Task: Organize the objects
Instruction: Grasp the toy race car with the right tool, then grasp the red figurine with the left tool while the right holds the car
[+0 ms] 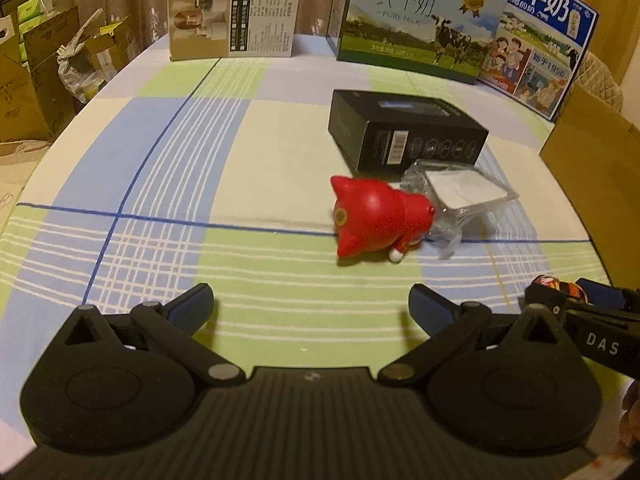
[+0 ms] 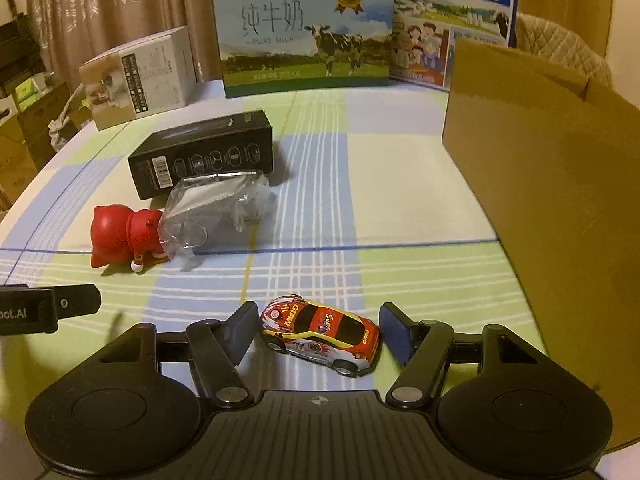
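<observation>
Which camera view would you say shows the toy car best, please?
The right wrist view: the toy car lies whole between the right tool's open fingers, with gaps both sides. The left wrist view catches only a sliver of it at its right edge.

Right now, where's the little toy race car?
In the right wrist view, the toy car sits on the checked tablecloth between the right gripper's open fingers, untouched, with the cardboard box to its right.
</observation>
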Available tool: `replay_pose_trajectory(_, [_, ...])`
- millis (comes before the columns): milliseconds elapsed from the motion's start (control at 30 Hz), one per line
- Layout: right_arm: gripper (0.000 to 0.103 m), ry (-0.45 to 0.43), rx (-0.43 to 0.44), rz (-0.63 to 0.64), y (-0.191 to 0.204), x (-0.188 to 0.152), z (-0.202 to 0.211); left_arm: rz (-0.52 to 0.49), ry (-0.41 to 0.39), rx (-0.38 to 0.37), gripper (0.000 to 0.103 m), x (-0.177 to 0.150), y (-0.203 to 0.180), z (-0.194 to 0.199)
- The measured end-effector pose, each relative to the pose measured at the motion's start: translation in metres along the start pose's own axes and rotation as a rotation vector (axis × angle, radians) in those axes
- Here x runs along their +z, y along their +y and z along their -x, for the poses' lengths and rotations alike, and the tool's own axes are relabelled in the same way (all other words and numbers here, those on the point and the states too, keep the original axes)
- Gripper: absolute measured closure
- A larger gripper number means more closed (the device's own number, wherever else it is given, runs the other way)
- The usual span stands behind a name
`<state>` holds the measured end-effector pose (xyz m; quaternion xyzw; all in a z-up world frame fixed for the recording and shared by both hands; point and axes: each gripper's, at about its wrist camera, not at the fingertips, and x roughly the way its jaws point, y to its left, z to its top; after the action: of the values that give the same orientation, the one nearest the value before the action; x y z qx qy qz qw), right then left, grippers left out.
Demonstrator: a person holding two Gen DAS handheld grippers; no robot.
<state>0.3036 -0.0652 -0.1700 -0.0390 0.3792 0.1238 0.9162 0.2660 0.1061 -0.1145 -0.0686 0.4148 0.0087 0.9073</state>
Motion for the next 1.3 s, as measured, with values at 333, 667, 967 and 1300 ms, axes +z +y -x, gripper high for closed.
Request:
replay_pose_trajectory(333, [0.04, -0.038, 0.027, 0.066, -0.004, 0.02, 0.009, -0.03, -0.062, -0.04, 0.007, 0.014, -0.013, -0.008])
replay_pose_trajectory(667, [0.04, -0.022, 0.035, 0.009, -0.021, 0.02, 0.004, -0.131, -0.107, -0.047, 0.02, 0.023, -0.038, -0.03])
replay_pose_trajectory(967, [0.04, -0.018, 0.051, -0.023, -0.026, 0.02, 0.003, -0.12, -0.114, -0.027, 0.034, 0.028, -0.043, -0.042])
replay_pose_trajectory(1300, [0.04, -0.026, 0.073, -0.03, -0.025, 0.02, 0.009, -0.093, -0.06, -0.027, 0.038, 0.023, -0.042, -0.029])
